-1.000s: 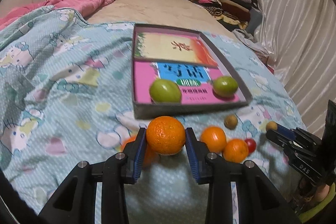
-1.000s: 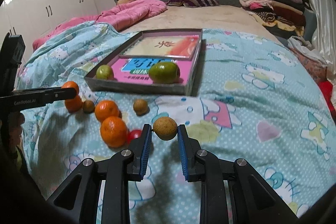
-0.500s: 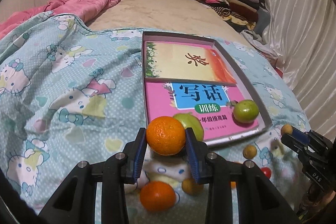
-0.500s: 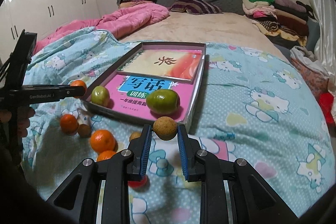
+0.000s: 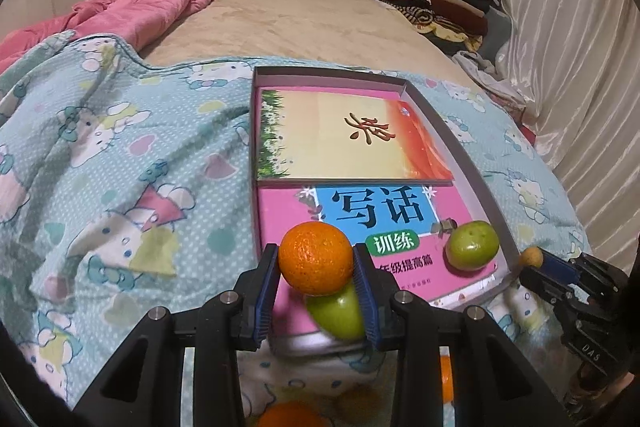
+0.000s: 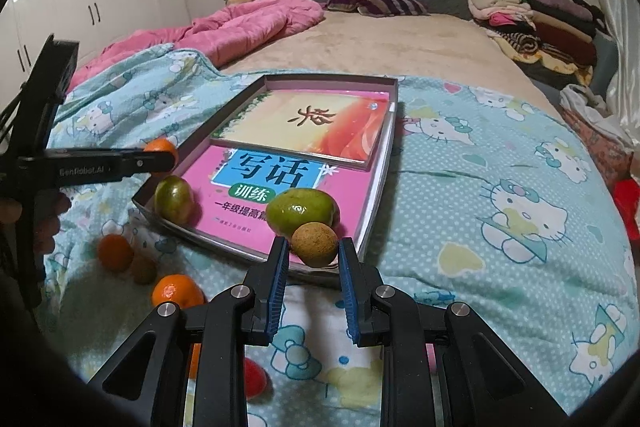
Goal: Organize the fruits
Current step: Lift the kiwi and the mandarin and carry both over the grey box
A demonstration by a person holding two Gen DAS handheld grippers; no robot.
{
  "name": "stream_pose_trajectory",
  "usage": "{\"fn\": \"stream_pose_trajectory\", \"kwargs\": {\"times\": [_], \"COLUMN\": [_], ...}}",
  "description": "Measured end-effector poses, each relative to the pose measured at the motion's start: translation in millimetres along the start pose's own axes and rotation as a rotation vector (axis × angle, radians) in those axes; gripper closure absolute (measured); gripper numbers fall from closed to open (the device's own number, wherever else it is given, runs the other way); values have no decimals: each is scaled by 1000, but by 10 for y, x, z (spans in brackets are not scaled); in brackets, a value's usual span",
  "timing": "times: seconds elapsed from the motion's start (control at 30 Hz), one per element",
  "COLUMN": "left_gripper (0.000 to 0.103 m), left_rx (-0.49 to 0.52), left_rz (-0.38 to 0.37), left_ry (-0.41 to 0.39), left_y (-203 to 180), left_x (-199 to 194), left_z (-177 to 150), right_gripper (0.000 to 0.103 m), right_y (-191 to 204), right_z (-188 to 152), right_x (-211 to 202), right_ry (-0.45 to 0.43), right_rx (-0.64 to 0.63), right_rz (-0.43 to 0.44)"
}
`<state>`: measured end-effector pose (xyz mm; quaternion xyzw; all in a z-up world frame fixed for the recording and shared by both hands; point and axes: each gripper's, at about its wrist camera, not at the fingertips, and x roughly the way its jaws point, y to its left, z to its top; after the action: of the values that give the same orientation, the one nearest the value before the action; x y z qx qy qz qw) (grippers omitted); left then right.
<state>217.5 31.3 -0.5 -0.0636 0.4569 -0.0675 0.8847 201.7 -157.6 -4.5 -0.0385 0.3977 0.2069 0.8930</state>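
While each tool gripped a fruit, the tray (image 5: 460, 143) lay at 12 o'clock from both. The left tool (image 5: 316, 265) was clamped on an orange (image 5: 314, 263) above the tray's near left corner; the right tool (image 6: 314, 245) was clamped on a small brown fruit (image 6: 314, 243) over the near rim, beside a green fruit (image 6: 302, 213). Judged from this, each release needed a short advance toward 12 o'clock.

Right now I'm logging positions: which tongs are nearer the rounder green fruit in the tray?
Left. The left tongs hover just beside the rounder green fruit; the right tongs sit by the oval one.
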Motion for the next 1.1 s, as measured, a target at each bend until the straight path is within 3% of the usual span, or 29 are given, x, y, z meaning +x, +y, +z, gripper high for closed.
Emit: {"fn": "stream_pose_trajectory", "kwargs": {"times": [0.67, 0.93, 1.1], "left_gripper": [66, 66, 66], "left_rx": [41, 44, 41], "left_rz": [22, 18, 12], "left_ry": [85, 80, 79], "left_y": [-54, -58, -58], "left_x": [515, 555, 556], "left_z": [141, 134, 131], "right_gripper": [77, 77, 71], "right_y": [-8, 13, 27], "right_z": [38, 29, 24], "right_x": [197, 257, 271], "right_ry": [30, 38, 29], "right_rx": [-43, -47, -43], "right_rz": [-19, -13, -9]}}
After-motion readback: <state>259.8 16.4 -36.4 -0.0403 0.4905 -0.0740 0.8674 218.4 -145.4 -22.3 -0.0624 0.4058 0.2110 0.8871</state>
